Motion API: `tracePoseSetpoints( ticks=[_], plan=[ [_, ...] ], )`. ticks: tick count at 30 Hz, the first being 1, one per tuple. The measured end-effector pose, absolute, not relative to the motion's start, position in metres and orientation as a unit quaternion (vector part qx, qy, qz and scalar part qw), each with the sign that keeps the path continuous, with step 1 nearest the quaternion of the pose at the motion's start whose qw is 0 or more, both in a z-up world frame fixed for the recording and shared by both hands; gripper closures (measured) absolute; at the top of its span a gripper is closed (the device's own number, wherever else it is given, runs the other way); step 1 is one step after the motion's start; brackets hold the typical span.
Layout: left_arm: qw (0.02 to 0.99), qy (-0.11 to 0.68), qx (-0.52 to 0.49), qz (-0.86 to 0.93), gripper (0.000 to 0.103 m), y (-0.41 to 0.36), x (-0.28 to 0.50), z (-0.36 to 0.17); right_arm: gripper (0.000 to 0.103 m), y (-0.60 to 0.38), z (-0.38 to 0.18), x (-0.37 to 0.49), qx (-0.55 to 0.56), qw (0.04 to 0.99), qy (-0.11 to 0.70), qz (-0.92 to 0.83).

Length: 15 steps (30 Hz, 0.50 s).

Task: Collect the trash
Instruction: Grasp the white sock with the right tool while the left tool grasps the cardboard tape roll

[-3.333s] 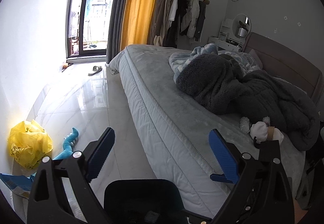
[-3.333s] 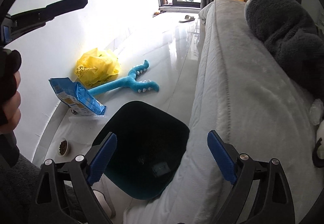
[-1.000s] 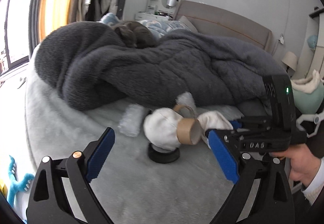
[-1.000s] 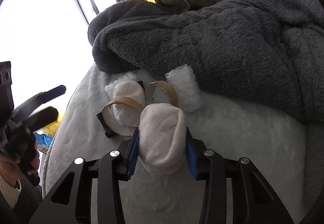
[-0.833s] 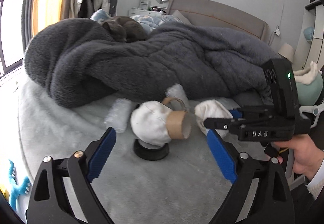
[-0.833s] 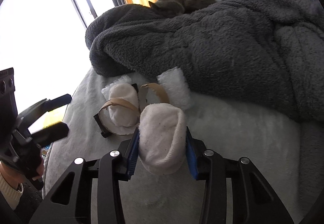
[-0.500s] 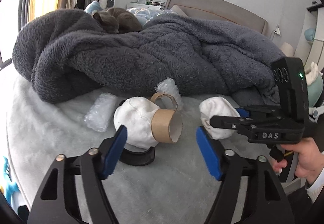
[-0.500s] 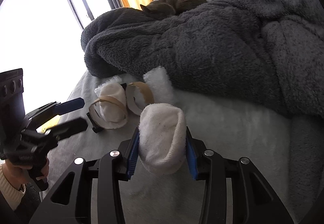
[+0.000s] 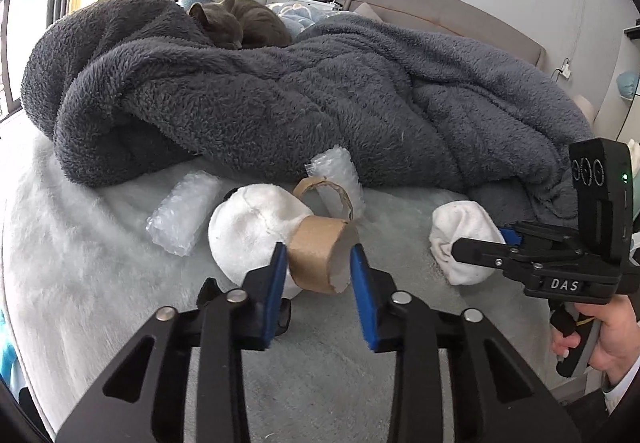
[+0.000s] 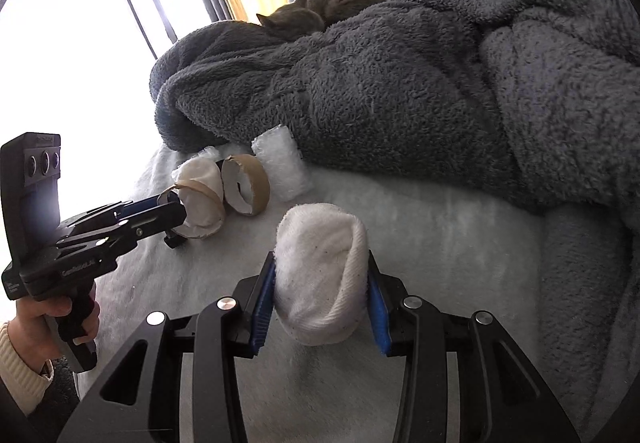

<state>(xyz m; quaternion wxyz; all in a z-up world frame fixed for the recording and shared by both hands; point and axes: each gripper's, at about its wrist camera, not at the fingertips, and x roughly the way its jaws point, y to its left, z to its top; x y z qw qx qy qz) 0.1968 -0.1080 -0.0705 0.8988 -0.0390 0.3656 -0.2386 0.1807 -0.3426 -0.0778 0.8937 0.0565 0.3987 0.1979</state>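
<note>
Left wrist view showed me the left gripper point(image 9: 319, 269) with its blue pads on either side of a cardboard tube point(image 9: 320, 261), which lay on the pale bedspread point(image 9: 100, 283) with its open end towards the camera. My jaws had narrowed onto it, each pad against or only just off the cardboard wall, so I judged them clamped on the tube, though I could not be sure how firm the contact was. I had come in level and low because the tube rested against a white sock ball point(image 9: 250, 231), and a side-on pinch would take the tube alone.

A second torn cardboard ring point(image 9: 325, 191) stood just behind, with two rolls of bubble wrap point(image 9: 182, 217) near the edge of the grey fleece blanket point(image 9: 320, 103). A grey cat point(image 9: 236, 23) slept on top of that blanket, well apart from my work.

On the right wrist view, the right gripper point(image 10: 321, 301) held a rolled white sock point(image 10: 322, 275) squeezed between both pads, lifted a little clear of the bedspread. I judged I carried it there to free both hands' loads for the bin, which was not in sight
</note>
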Motion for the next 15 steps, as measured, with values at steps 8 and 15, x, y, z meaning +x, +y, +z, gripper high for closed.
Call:
tracePoseSetpoints(
  ticks=[8, 15],
  plan=[
    [0.895, 0.371, -0.059, -0.239, 0.082, -0.104, 0.196, -0.070, 0.062, -0.345, -0.074, 0.178, 0.055, 0.894, 0.400, 0.194],
    [0.893, 0.371, -0.048, -0.250, 0.082, -0.102, 0.181, -0.064, 0.062, -0.333, -0.064, 0.174, 0.057, 0.896, 0.395, 0.198]
  ],
)
